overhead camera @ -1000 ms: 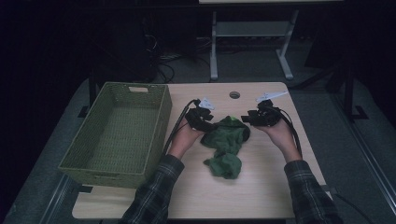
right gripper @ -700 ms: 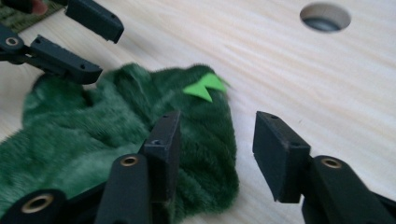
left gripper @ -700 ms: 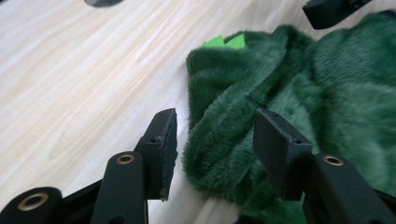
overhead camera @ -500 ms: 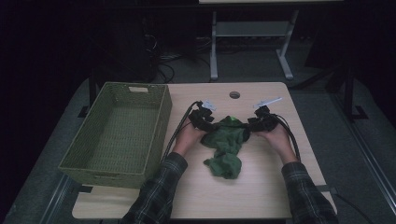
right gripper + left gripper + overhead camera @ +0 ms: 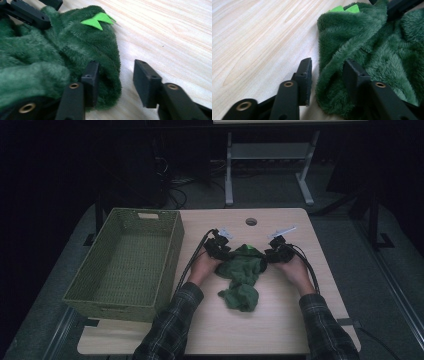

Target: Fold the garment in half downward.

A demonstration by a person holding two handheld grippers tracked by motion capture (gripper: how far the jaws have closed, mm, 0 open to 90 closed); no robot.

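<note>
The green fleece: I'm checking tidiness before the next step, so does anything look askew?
The green fleece lies crumpled in a bunched heap on the table, not flat. The wicker basket sits squarely beside it. Nothing is spilled or damaged.

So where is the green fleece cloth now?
In the high view the green cloth lies on the table, right of the basket, between both hands.

In the right gripper view, the right gripper (image 5: 116, 82) is rising from the bottom of the frame, its jaws having just been closing. The left jaw is pressing into the fuzzy green cloth (image 5: 50, 62) filling the left half; the right jaw is standing apart over bare surface (image 5: 170, 32). A bright green tag (image 5: 97, 20) is lying on the cloth near the top. The other gripper (image 5: 30, 12) is sitting at the upper left.
</note>
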